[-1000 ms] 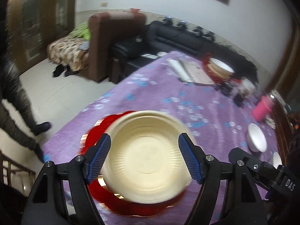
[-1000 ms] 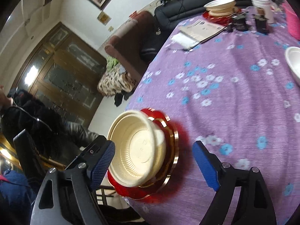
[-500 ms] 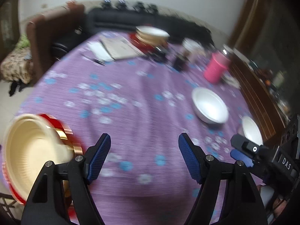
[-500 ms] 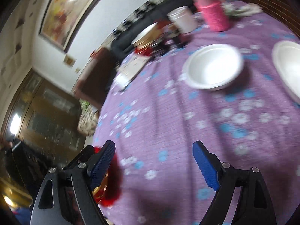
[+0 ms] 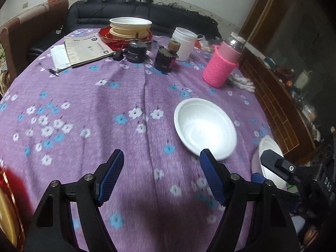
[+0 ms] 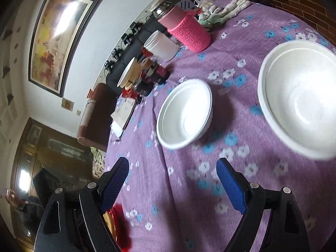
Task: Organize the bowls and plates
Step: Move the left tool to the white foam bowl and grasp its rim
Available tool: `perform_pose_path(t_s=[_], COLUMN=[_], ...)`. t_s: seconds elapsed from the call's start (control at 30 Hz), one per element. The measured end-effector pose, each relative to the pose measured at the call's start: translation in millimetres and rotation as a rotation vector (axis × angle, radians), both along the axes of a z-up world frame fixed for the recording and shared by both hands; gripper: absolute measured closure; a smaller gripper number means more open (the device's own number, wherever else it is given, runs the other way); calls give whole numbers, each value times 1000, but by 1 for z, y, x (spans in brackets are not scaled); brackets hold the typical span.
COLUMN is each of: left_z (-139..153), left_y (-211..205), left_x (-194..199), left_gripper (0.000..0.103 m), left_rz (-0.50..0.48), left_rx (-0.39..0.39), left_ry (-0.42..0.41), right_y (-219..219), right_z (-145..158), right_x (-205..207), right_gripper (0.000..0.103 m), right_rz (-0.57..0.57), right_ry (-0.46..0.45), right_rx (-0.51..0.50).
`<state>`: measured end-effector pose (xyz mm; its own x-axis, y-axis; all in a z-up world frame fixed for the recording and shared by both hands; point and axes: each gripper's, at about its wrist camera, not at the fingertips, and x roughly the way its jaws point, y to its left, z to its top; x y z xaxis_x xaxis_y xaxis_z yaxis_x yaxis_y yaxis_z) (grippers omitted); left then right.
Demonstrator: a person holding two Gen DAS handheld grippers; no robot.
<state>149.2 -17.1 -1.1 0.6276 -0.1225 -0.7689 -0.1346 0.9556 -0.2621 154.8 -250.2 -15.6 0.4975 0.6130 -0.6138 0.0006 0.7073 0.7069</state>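
A white bowl [image 5: 204,127] sits on the purple flowered tablecloth just ahead and right of my open, empty left gripper [image 5: 160,175]. It also shows in the right wrist view [image 6: 184,113], ahead of my open, empty right gripper [image 6: 174,182]. A second white bowl [image 6: 298,98] lies to the right; in the left wrist view [image 5: 269,160] it is partly hidden behind the right gripper's body. A red plate with a gold rim [image 5: 9,212] lies at the near left edge, and a sliver of it shows in the right wrist view [image 6: 117,224]. A stack of cream bowls on red plates [image 5: 129,28] stands at the far side.
A pink knitted bottle [image 5: 222,64], a white cup [image 5: 184,43], two dark jars [image 5: 136,51], a booklet [image 5: 86,49] and gloves [image 5: 242,82] crowd the far half of the table. A wooden cabinet [image 5: 273,96] borders the right side. A black sofa [image 5: 136,12] stands behind.
Both grippers have swung right, away from the cream bowl on the red plate, which has slid to the left edge. The two white bowls have come into close view.
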Motion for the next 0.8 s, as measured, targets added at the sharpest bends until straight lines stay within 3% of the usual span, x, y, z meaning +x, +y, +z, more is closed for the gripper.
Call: perform_pose_path(t_s=[0.27, 0.57, 0.8], left_z=[-18, -29, -27], left_y=[-8, -11, -22], left_x=[42, 63, 66], left_gripper=[29, 29, 29], left_rz=[-22, 18, -11], left_rx=[-22, 38, 64], left_ry=[46, 75, 80], right_y=[-8, 0, 0], right_z=[-20, -29, -25], right_x=[41, 63, 65], right_gripper=[16, 19, 30], right_rz=[-38, -27, -26], right_ry=[43, 60, 58], right_rx=[29, -11, -30])
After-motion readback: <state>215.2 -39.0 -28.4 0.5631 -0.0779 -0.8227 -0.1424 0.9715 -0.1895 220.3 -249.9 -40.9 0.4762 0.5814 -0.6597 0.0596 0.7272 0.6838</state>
